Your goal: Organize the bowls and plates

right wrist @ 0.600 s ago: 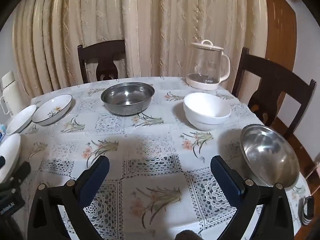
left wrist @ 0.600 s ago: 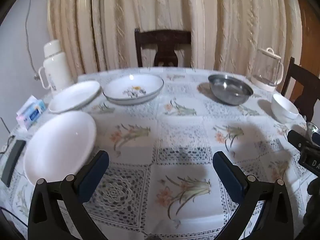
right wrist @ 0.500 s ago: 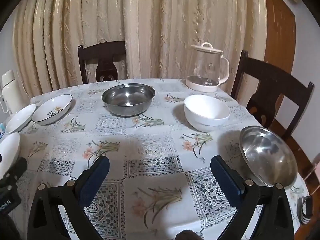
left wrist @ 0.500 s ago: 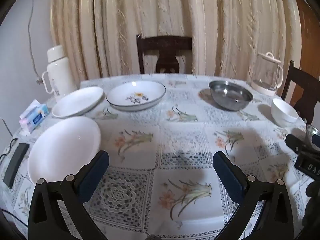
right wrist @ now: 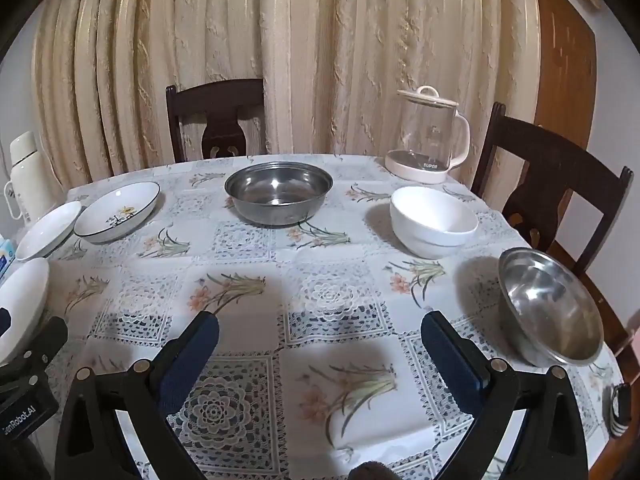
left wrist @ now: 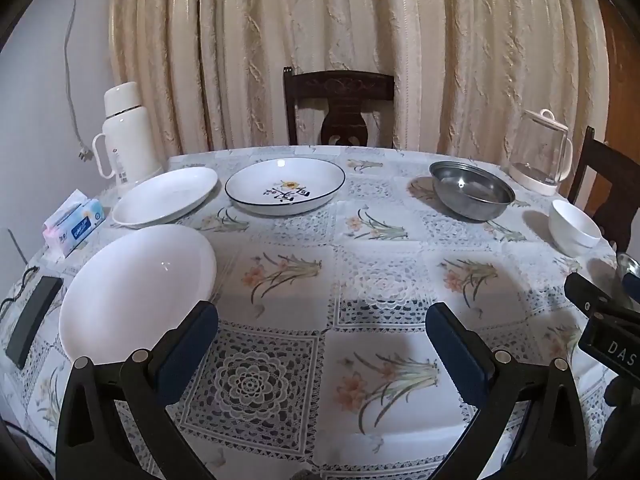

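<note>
On the round table (left wrist: 320, 280) lie a large white plate (left wrist: 136, 292) at the near left, a smaller white plate (left wrist: 166, 196) behind it, and a flower-printed plate (left wrist: 286, 190) with a dark rim. A steel bowl (right wrist: 278, 192) sits at the back, a white bowl (right wrist: 434, 220) to its right, and a second steel bowl (right wrist: 550, 306) tilts at the near right edge. My left gripper (left wrist: 322, 324) hovers open over the cloth, right of the large plate. My right gripper (right wrist: 320, 334) hovers open above the table's middle, holding nothing.
A white thermos (left wrist: 124, 132) and a tissue pack (left wrist: 74, 222) stand at the left edge, with a black device (left wrist: 34, 330) nearer. A glass kettle (right wrist: 434, 136) stands at the back right. Dark chairs (right wrist: 552, 184) ring the table before a curtain.
Both grippers have pulled slightly back and up; the dishes sit a little lower and farther in each view. Nothing on the table has moved, and both grippers stay open.
</note>
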Available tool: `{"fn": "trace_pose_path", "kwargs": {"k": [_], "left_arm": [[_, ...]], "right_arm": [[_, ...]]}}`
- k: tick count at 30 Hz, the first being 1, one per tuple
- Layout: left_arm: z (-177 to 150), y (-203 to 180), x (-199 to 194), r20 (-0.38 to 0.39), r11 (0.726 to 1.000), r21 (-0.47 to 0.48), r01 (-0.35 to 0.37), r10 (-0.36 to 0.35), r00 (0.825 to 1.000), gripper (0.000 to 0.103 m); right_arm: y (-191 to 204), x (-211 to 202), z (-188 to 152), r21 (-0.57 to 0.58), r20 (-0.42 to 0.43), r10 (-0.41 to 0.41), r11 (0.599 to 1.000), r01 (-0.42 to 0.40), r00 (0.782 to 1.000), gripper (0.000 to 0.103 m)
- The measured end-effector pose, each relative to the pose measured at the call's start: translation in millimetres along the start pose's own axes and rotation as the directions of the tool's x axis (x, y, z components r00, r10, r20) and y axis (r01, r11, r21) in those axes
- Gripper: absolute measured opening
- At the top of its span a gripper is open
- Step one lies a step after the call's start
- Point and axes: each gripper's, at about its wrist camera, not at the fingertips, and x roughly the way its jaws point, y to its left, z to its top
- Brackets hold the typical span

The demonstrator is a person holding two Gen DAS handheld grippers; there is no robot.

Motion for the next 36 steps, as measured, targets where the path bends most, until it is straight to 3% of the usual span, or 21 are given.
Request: {"fn": "trace_pose_path", "kwargs": {"k": [2, 4, 21, 36], "left_arm": [[4.7, 4.1, 2.1, -0.001, 1.000, 0.003, -0.002, 0.002, 1.000, 0.103], [-12.2, -1.5, 2.8, 0.015, 1.000, 0.008, -0.013, 0.013, 1.000, 0.103], [-10.8, 18.8, 0.1, 0.015, 1.000, -0.007, -0.017, 0.017, 1.000, 0.103], [-18.3, 52.9, -1.7, 0.010, 0.999, -0.036, -0.036, 0.037, 0.999, 0.103]], "right_arm": [[1.7, 1.9, -1.4, 0.003, -0.011, 0.003, 1.000, -0.003, 1.000, 0.103], [3.9, 3.6, -3.2, 0.007, -0.021, 0.006, 1.000, -0.006, 1.000, 0.103], [27.2, 0.6, -6.0, 0.009, -0.040, 0.040, 0.999, -0.040, 0.998, 0.103], [61.2, -0.6, -7.0, -0.001, -0.046, 0.067, 0.998, -0.067, 0.997, 0.103]]}}
